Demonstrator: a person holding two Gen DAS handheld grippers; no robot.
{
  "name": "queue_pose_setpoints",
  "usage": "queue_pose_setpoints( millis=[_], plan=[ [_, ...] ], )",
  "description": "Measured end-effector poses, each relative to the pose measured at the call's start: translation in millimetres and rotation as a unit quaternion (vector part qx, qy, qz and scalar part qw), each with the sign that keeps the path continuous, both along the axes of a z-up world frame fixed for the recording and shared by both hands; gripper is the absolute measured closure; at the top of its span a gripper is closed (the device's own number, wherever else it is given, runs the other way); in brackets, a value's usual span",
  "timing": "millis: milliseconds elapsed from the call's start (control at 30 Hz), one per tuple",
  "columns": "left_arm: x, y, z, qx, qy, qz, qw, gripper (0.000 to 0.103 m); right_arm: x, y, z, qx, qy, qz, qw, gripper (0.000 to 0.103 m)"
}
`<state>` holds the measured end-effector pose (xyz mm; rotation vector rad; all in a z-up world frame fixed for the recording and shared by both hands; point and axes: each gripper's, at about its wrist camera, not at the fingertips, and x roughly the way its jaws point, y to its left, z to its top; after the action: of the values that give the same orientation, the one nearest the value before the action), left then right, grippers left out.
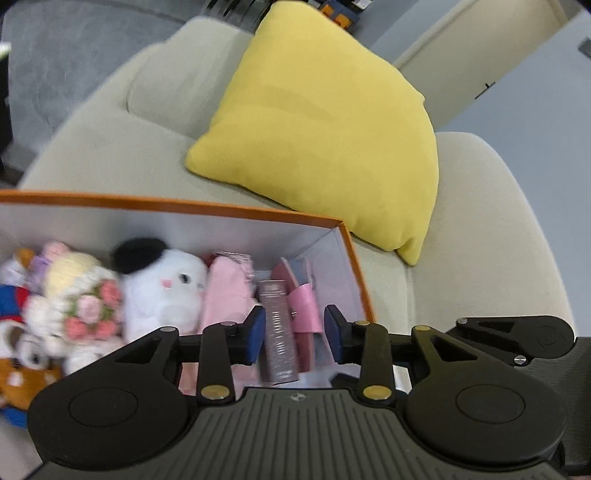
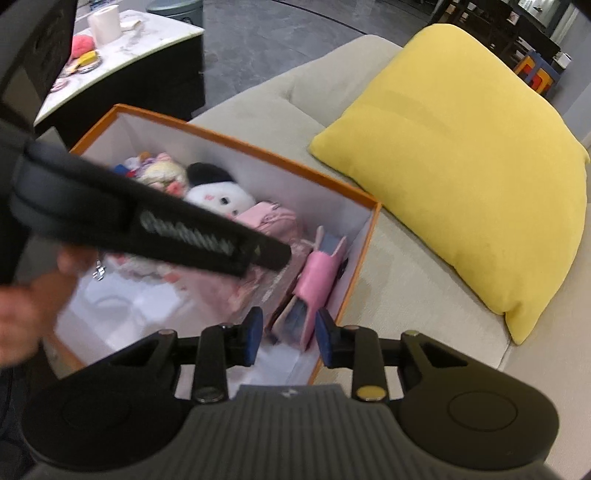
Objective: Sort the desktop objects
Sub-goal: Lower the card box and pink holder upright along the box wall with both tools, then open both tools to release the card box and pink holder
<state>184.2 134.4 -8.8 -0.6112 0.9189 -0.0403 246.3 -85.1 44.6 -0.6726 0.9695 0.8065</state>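
Your left gripper (image 1: 294, 334) hangs over the near right corner of the orange-rimmed box (image 1: 184, 205), its blue pads partly apart and pressing on nothing; the mauve booklet (image 1: 277, 328) and the pink wallet (image 1: 304, 314) lie below the gap, inside the box, not pinched. Your right gripper (image 2: 289, 338) sits at the same end of the box (image 2: 236, 142), jaws narrow but not shut, and the pink wallet (image 2: 319, 277) with its blue-edged contents shows under them rather than between the pads. In the right wrist view your left gripper crosses the frame as a dark blurred bar, with your hand (image 2: 22, 306) at the left edge. Further in, a folded pink cloth (image 1: 225, 291) lies just beside the booklet, then a white plush with a black ear (image 1: 162, 284), then a crocheted doll with pink flowers (image 1: 79, 295) among other soft toys at the left end. The box rests on a beige sofa (image 1: 480, 240). Beyond it a yellow cushion (image 1: 328, 125) leans on the sofa, near the box's far right corner. Far off stands a marble-topped table (image 2: 125, 44) with a paper roll (image 2: 105, 22).
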Motion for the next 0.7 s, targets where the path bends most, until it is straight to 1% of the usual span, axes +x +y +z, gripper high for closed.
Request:
queue_pose_setpoints(
  millis=[100, 133, 200, 233, 367, 400, 433, 533, 600, 633, 700],
  plan=[
    [-12.4, -0.6, 6.4, 0.052, 0.000, 0.002, 0.9987, 0.063, -8.9, -2.9, -3.5, 0.003, 0.023, 0.014, 1.000, 0.071],
    [-15.8, 0.0, 6.1, 0.060, 0.001, 0.003, 0.9982, 0.063, -10.5, -3.0, -6.8, 0.003, 0.038, 0.013, 0.999, 0.072],
    [-22.3, 3.3, 3.9, 0.064, 0.000, 0.007, 0.9979, 0.063, -10.8, -2.0, -15.2, 0.003, 0.070, 0.004, 0.998, 0.079],
    [-25.1, 5.0, 1.7, 0.065, 0.000, 0.007, 0.9979, 0.063, -10.5, -0.9, -18.9, 0.003, 0.079, 0.001, 0.997, 0.080],
    [-27.4, 10.6, -11.9, 0.052, 0.014, 0.000, 0.9986, 0.063, -9.6, 6.2, -37.6, -0.014, 0.097, -0.008, 0.995, 0.089],
    [-27.6, 10.9, -15.6, 0.047, 0.016, -0.004, 0.9988, 0.065, -7.6, 7.7, -42.4, -0.018, 0.102, -0.011, 0.995, 0.092],
    [-27.2, 10.6, -18.2, 0.042, 0.016, -0.006, 0.9990, 0.069, -5.2, 9.9, -47.2, -0.019, 0.105, -0.013, 0.994, 0.093],
    [-27.8, 8.1, -21.3, 0.036, 0.003, -0.015, 0.9992, 0.070, 1.5, 14.0, -53.7, -0.012, 0.100, -0.025, 0.995, 0.098],
    [-27.3, 4.9, -22.3, 0.028, -0.005, -0.028, 0.9992, 0.073, 5.1, 15.4, -53.0, -0.005, 0.080, -0.034, 0.996, 0.103],
    [-26.4, 3.0, -23.5, 0.018, -0.007, -0.036, 0.9992, 0.074, 6.3, 15.9, -52.8, -0.005, 0.074, -0.039, 0.996, 0.103],
    [-24.1, -1.1, -24.3, 0.020, -0.012, -0.041, 0.9989, 0.074, 6.0, 17.4, -53.0, -0.008, 0.058, -0.045, 0.997, 0.103]
  ],
)
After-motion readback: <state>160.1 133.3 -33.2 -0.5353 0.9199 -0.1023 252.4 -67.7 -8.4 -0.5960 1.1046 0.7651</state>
